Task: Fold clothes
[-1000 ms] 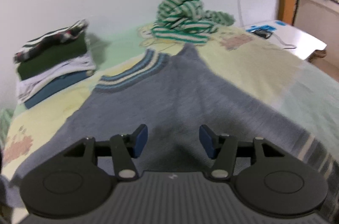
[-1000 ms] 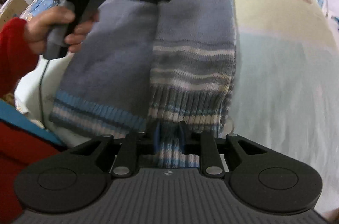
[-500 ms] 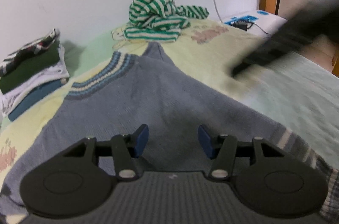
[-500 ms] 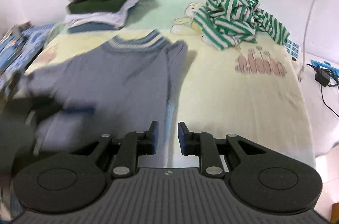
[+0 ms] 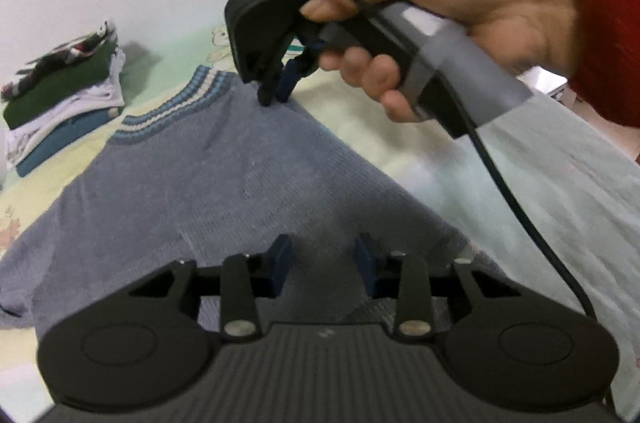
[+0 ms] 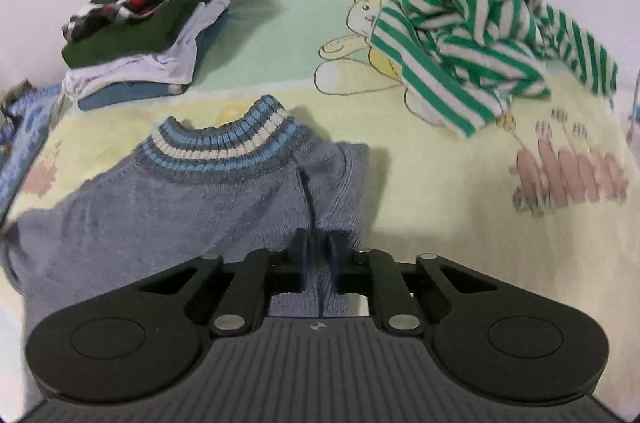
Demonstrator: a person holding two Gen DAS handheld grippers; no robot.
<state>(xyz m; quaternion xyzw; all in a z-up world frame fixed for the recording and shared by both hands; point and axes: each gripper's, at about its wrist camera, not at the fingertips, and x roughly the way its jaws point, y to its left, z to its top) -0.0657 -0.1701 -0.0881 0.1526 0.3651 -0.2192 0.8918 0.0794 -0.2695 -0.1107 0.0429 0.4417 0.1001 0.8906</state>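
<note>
**Both grippers closing in on the grey-blue sweater**

The right gripper (image 6: 318, 259) is drawing its jaws together near the sweater's (image 6: 192, 207) shoulder, just right of the striped collar (image 6: 224, 147); only a narrow gap is showing between the blue pads, with knit fabric lying in it, though I cannot tell if the pads are pressing on it. From the other side, its tip (image 5: 276, 91) is touching down on that same shoulder corner, with a person's hand (image 5: 452, 19) in a red sleeve (image 5: 600, 11) wrapped around the handle.

The left gripper (image 5: 324, 265) is closing too, its jaws apart over the sweater's lower body, nothing pinched between them.

The sweater is lying flat on a yellow and green cartoon bedsheet (image 6: 440, 207), collar toward the wall. Beyond it, a stack of folded clothes (image 6: 148, 35) is sitting at the far left, and a crumpled green-and-white striped top (image 6: 480, 35) is heaped at the far right.
</note>
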